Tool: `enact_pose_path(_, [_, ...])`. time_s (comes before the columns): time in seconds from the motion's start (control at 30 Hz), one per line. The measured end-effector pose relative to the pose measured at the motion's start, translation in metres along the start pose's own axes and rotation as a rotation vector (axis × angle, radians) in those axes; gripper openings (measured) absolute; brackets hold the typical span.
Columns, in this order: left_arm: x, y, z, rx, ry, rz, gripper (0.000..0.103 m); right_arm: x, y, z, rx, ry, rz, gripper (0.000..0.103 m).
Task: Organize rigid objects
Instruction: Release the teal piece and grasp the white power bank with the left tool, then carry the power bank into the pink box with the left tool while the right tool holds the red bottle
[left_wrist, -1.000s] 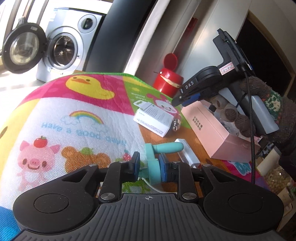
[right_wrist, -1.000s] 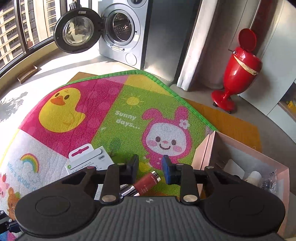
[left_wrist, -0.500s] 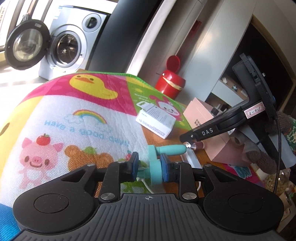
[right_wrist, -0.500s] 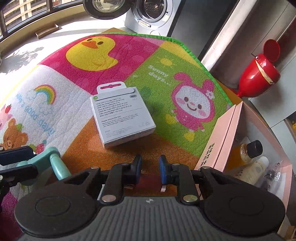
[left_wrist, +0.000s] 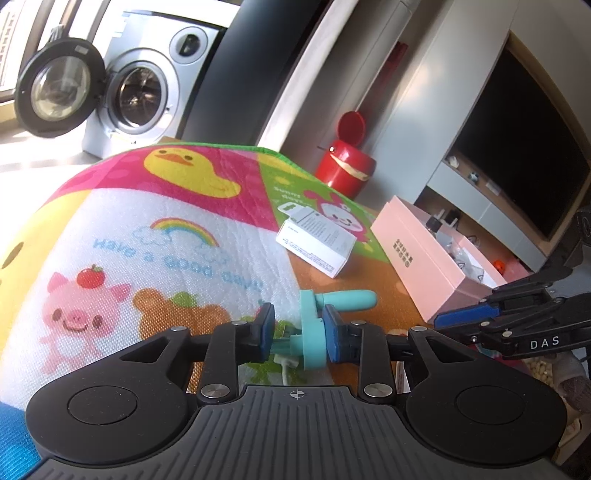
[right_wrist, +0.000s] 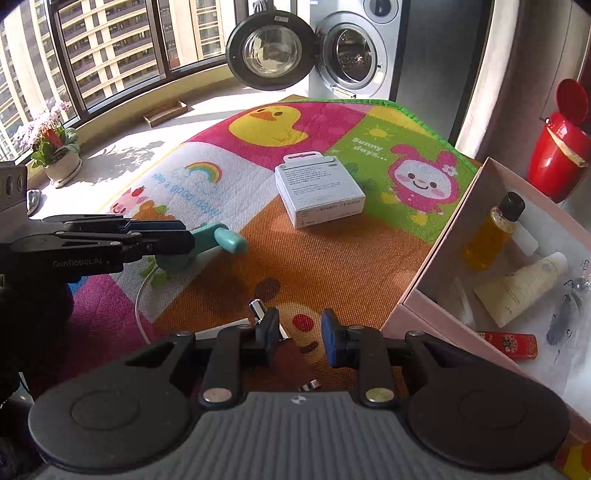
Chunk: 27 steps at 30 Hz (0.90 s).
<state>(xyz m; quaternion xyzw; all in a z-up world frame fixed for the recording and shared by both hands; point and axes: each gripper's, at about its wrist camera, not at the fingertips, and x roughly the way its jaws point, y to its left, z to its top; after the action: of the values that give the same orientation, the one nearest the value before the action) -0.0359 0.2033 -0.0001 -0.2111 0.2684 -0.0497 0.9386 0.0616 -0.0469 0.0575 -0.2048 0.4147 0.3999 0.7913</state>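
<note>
Between the left hand-held gripper's (left_wrist: 298, 333) pads sits one teal tool (left_wrist: 314, 325), grasped, handle pointing away toward the pink box (left_wrist: 424, 273); right hand-held gripper (right_wrist: 298, 334) gapes, holding nothing.

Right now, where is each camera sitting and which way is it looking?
Left wrist: rides the left gripper, low over the cartoon play mat, facing the teal plastic handled gadget clamped between its fingers.
Right wrist: rides the right gripper, higher, looking down the mat, jaws open.
Shared: white cardboard box, pink open box, silver washing machine.
</note>
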Motion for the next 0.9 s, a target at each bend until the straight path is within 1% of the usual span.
enact_pose_path(0.03, [-0.002,-0.001,0.000,0.006,-0.009,0.005,0.032,0.004,0.004,-0.002,-0.026,0.012,-0.017,0.027])
enact_pose_path(0.1, [-0.009,-0.006,0.001,0.020,-0.055,0.021,0.031,0.015,0.011,-0.004,-0.067,0.027,-0.064,0.027])
enact_pose_path(0.13, [-0.014,-0.010,0.001,0.031,-0.083,0.031,0.029,0.017,0.013,-0.007,-0.078,0.010,-0.069,0.027])
enact_pose_path(0.17, [-0.020,-0.013,0.003,0.038,-0.102,0.032,0.029,0.018,0.013,-0.006,-0.076,-0.004,-0.065,0.027])
enact_pose_path(0.23, [-0.029,-0.023,0.008,0.058,-0.102,-0.005,0.029,0.019,0.008,-0.002,-0.039,-0.010,-0.041,0.027])
enact_pose_path(0.3, [-0.031,-0.041,0.011,0.127,-0.050,-0.064,0.029,0.021,0.003,-0.002,-0.013,-0.014,-0.028,0.027])
enact_pose_path(0.33, [-0.029,-0.053,0.010,0.181,-0.005,-0.087,0.029,0.020,0.002,-0.003,-0.003,-0.019,-0.029,0.027])
enact_pose_path(0.4, [-0.022,-0.074,0.005,0.276,0.073,-0.093,0.029,0.017,-0.001,-0.009,0.015,-0.027,-0.046,0.024])
enact_pose_path(0.43, [-0.016,-0.086,-0.001,0.321,0.105,-0.077,0.029,0.013,-0.003,-0.014,0.023,-0.031,-0.063,0.020])
enact_pose_path(0.47, [-0.012,-0.093,-0.006,0.345,0.128,-0.071,0.029,0.010,-0.005,-0.019,0.033,-0.037,-0.079,0.020])
enact_pose_path(0.53, [-0.003,-0.103,-0.013,0.377,0.170,-0.066,0.029,0.000,-0.011,-0.035,0.056,-0.044,-0.106,0.020])
enact_pose_path(0.63, [0.009,-0.110,-0.021,0.405,0.201,-0.016,0.029,-0.017,-0.022,-0.060,0.099,-0.058,-0.132,0.020])
enact_pose_path(0.73, [0.023,-0.113,-0.026,0.419,0.254,0.016,0.030,-0.031,-0.031,-0.081,0.146,-0.070,-0.143,0.020])
enact_pose_path(0.83, [0.028,-0.117,-0.027,0.438,0.248,0.033,0.031,-0.037,-0.035,-0.092,0.160,-0.087,-0.152,0.020])
enact_pose_path(0.9, [0.030,-0.117,-0.026,0.417,0.254,0.043,0.032,-0.037,-0.035,-0.093,0.155,-0.096,-0.156,0.021])
